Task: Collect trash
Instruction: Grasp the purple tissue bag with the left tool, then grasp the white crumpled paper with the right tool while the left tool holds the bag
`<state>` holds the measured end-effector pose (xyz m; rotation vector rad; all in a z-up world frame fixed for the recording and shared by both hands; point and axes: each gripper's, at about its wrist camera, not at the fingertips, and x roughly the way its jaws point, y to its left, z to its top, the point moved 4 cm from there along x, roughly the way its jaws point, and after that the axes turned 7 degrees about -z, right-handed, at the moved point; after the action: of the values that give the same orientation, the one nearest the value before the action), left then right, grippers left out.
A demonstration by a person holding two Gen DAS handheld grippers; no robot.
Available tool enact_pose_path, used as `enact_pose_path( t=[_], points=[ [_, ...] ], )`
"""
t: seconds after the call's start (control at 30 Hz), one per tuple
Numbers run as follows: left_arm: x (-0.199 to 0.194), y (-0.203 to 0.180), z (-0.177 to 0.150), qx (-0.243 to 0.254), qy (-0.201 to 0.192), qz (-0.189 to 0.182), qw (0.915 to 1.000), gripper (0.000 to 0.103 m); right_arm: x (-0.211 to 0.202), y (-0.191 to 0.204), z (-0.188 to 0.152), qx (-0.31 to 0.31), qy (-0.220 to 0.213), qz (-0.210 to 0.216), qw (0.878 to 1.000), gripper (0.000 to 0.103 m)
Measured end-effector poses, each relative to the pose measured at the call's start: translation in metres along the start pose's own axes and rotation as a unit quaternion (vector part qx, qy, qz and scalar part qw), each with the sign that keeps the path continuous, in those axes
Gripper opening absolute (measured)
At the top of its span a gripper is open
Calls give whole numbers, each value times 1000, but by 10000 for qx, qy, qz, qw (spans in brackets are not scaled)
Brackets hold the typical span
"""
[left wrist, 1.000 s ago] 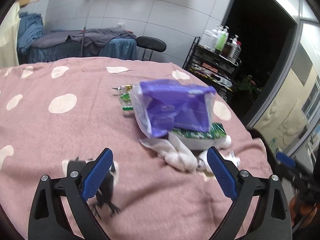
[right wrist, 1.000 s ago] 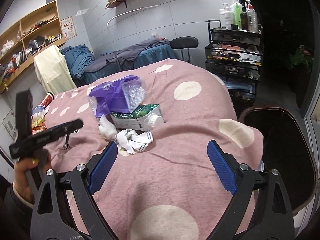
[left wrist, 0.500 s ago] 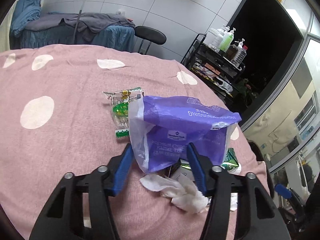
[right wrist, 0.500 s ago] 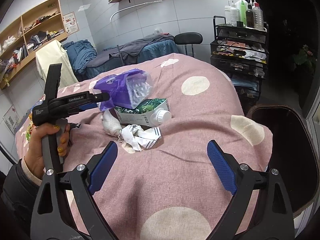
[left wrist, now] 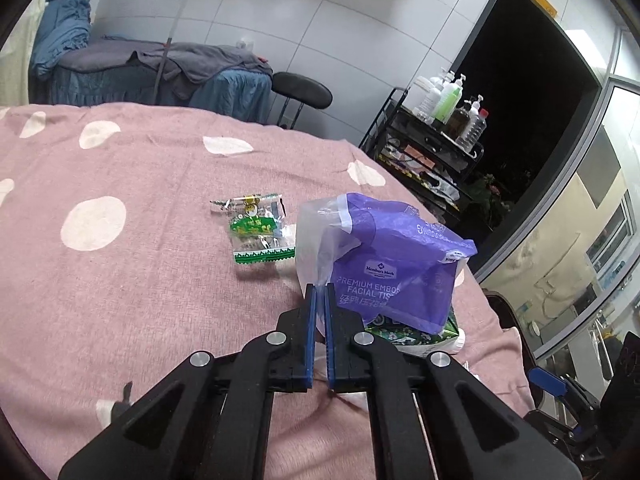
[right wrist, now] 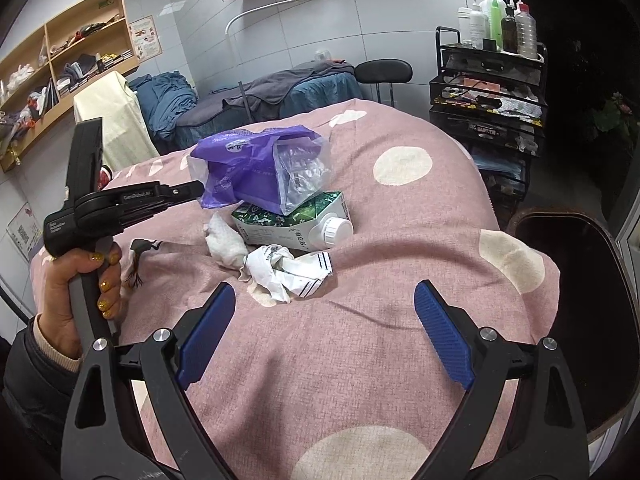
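A purple facial-tissue wrapper [left wrist: 400, 264] with a clear plastic end lies on a green carton [right wrist: 292, 220] that has a white cap, on the pink dotted cloth [right wrist: 400, 340]. My left gripper [left wrist: 320, 290] is shut on the wrapper's clear near edge; in the right wrist view a hand holds this left gripper [right wrist: 198, 189] against the purple wrapper [right wrist: 248, 164]. A white tissue wad [right wrist: 224, 242] and a crumpled paper [right wrist: 288, 268] lie just in front of the carton. A green snack wrapper [left wrist: 256, 232] lies left of the purple one. My right gripper [right wrist: 320, 328] stands open above bare cloth.
A black trolley [right wrist: 488, 92] with bottles on top stands beyond the cloth's far right edge. A dark round container [right wrist: 580, 280] sits low at the right. A black stool [left wrist: 302, 90] and a covered bed [left wrist: 120, 68] are behind, with wall shelves on the left.
My left gripper moved forward to the purple wrapper and closed from wide open onto its clear edge. The right gripper stayed open and hardly moved.
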<state>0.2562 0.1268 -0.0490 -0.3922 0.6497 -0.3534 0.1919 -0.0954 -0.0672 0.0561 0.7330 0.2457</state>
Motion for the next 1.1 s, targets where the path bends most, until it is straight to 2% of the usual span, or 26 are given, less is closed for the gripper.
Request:
enact_pose_path(
  t=[0.2, 0.4, 0.5, 0.67, 0.77, 0.83, 0.93, 1.1],
  points=[
    [-40, -11, 3, -36, -517, 21, 9987, 4, 6, 8, 7, -265, 13, 13, 9996, 90],
    [-66, -17, -3, -7, -756, 153, 9970, 4, 32, 29, 12, -958, 433, -177, 9943, 90],
    [-77, -20, -8, -5, -858, 159, 9962, 5, 43, 38, 13, -1211, 625, -124, 9906, 89],
    [-96, -16, -11, -95, -1067, 247, 9939, 4, 70, 48, 14, -1630, 1023, -243, 9810, 81],
    [-103, -14, -13, -116, -1100, 288, 9934, 4, 85, 48, 11, -1665, 1359, -189, 9764, 69],
    [-106, -12, -15, -141, -1127, 318, 9930, 4, 87, 47, 11, -1617, 1422, -140, 9764, 47],
    [-107, -11, -18, -138, -1124, 378, 9928, 4, 83, 44, 11, -1530, 1359, -39, 9788, 27],
    [-110, -15, -22, -104, -1135, 399, 9927, 4, 67, 40, 8, -1317, 1114, 100, 9850, 17]
  ],
)
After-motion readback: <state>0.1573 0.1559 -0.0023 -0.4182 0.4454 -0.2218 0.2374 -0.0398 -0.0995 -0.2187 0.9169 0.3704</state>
